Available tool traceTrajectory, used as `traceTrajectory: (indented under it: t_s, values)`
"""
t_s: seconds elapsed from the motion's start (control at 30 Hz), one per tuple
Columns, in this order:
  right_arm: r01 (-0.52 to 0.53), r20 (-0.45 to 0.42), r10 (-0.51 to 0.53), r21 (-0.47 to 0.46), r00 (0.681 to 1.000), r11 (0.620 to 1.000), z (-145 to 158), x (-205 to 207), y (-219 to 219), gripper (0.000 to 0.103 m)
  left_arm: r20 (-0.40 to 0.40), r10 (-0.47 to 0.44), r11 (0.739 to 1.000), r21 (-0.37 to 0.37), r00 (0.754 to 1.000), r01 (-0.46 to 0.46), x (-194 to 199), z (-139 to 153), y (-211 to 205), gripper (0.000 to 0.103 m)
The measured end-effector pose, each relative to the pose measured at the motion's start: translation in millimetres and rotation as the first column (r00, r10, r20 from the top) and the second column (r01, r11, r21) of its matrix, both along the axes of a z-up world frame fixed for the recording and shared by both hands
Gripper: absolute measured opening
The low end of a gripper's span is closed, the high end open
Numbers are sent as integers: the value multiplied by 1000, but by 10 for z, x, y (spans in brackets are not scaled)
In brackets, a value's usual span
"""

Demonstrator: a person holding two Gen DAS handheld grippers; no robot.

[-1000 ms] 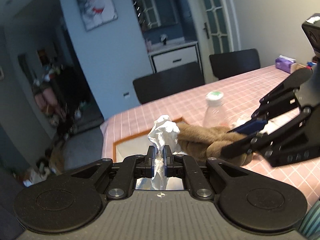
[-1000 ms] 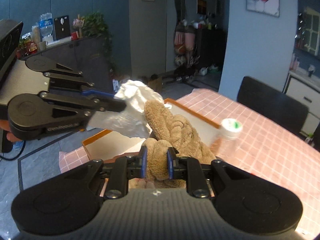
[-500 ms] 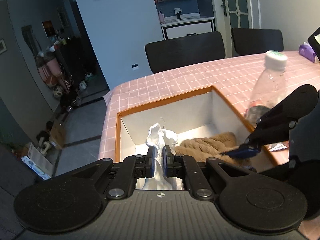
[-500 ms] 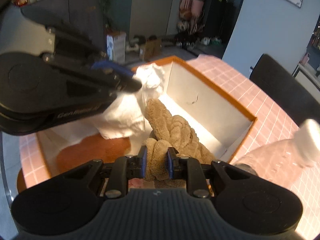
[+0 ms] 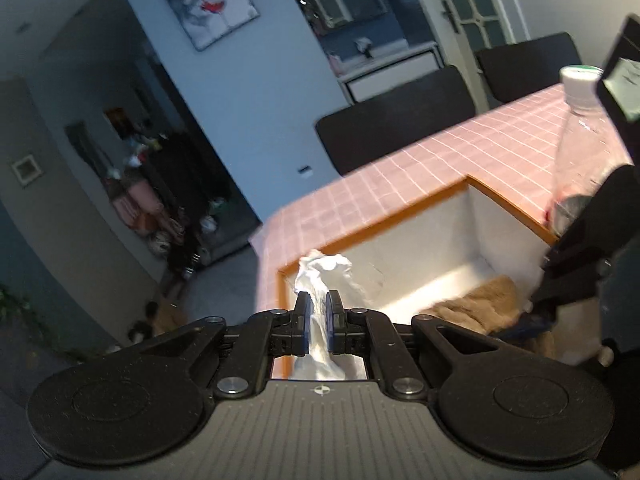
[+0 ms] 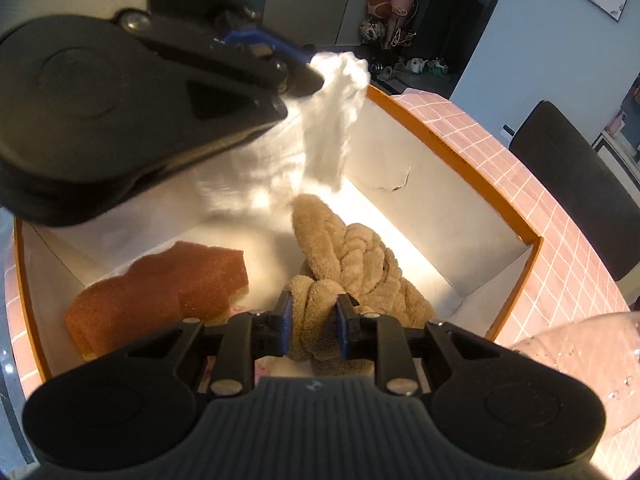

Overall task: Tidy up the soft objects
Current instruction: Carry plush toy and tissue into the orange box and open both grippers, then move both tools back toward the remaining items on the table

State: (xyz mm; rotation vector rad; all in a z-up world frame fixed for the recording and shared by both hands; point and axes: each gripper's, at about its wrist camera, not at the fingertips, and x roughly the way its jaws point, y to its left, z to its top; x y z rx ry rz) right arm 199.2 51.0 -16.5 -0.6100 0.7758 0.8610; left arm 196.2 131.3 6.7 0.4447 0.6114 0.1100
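Right now the right gripper (image 6: 312,320), its jaws just eased a little, pinches the tan plush knotted towel (image 6: 352,264) resting in the white orange-rimmed box (image 6: 460,152), beside an orange sponge (image 6: 160,280). The left gripper (image 5: 318,312) clamps crumpled white tissue (image 5: 324,268) above it. Releasing high, the tissue may drift outside; the clear plastic bottle (image 5: 580,140) beyond the box could topple.

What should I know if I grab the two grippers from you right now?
Left gripper: shut on the white tissue, held above the box.
Right gripper: fingers around the brown plush cloth; its jaws have just been opening. The cloth already rests on the box floor.
Orange sponge: lying in the box.
Plastic bottle: standing outside, on the pink tablecloth.
Left to do: let go of the cloth, then drop the tissue in.
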Motion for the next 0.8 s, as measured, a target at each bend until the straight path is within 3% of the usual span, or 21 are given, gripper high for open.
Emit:
traceTrajectory:
  t_s: [0.13, 0.27, 0.4, 0.6, 0.8]
  values:
    - [8, -40, -8, 1, 999, 1000, 10, 15, -36, 27, -99, -26, 999, -49, 995, 21, 2, -89, 30, 8]
    - [16, -79, -16, 2, 997, 1000, 33, 12, -71, 33, -194, -35, 985, -175, 980, 1, -16, -119, 127, 10]
    - [11, -76, -10, 10, 997, 1000, 89, -22, -95, 39, -241, -58, 962, -274, 969, -10, -73, -76, 200, 25]
    - [-8, -49, 10, 36, 999, 999, 253, -150, -159, 53, -223, -67, 948, -317, 973, -8, -292, 103, 194, 45]
    - [-36, -9, 37, 78, 999, 996, 467, -397, -394, 57, -169, -92, 938, -344, 981, 29, -467, 320, 54, 47]
